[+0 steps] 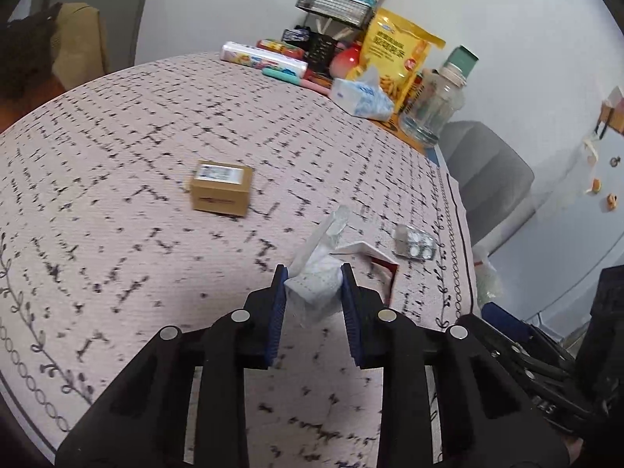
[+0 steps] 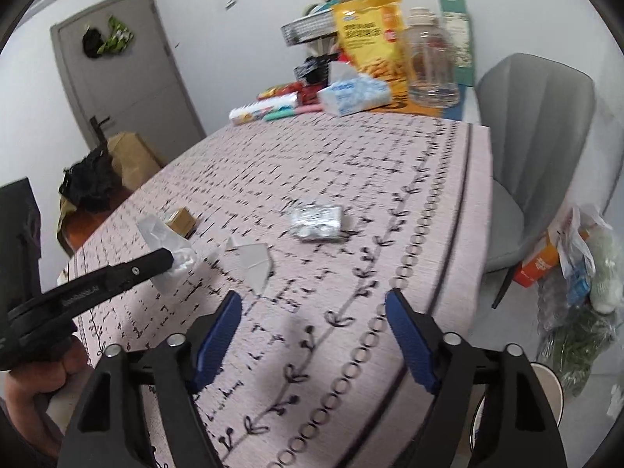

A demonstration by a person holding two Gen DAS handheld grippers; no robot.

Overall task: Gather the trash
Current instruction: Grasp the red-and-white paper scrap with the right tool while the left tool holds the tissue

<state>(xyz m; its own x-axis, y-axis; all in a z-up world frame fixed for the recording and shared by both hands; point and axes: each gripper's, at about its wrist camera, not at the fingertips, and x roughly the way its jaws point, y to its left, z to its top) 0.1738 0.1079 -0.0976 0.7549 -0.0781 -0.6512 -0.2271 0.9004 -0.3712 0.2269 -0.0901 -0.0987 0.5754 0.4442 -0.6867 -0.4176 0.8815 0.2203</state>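
My left gripper (image 1: pixel 314 273) is shut on a crumpled clear plastic wrapper (image 1: pixel 318 269), held just above the pink patterned tablecloth (image 1: pixel 136 124). The wrapper (image 2: pixel 167 249) and left gripper also show in the right wrist view. On the cloth lie a small cardboard box (image 1: pixel 221 189), a folded white paper (image 1: pixel 368 251) with a red edge, and a silver pill blister pack (image 1: pixel 415 242). In the right wrist view the paper (image 2: pixel 252 261) and blister pack (image 2: pixel 318 221) lie ahead of my right gripper (image 2: pixel 314 304), which is open and empty above the cloth.
At the table's far end stand a tissue pack (image 1: pixel 360 97), a yellow snack bag (image 1: pixel 397 54), a clear jar (image 1: pixel 435 105) and a wire basket (image 1: pixel 335 6). A grey chair (image 2: pixel 534 148) stands right of the table, with bags (image 2: pixel 577 257) on the floor.
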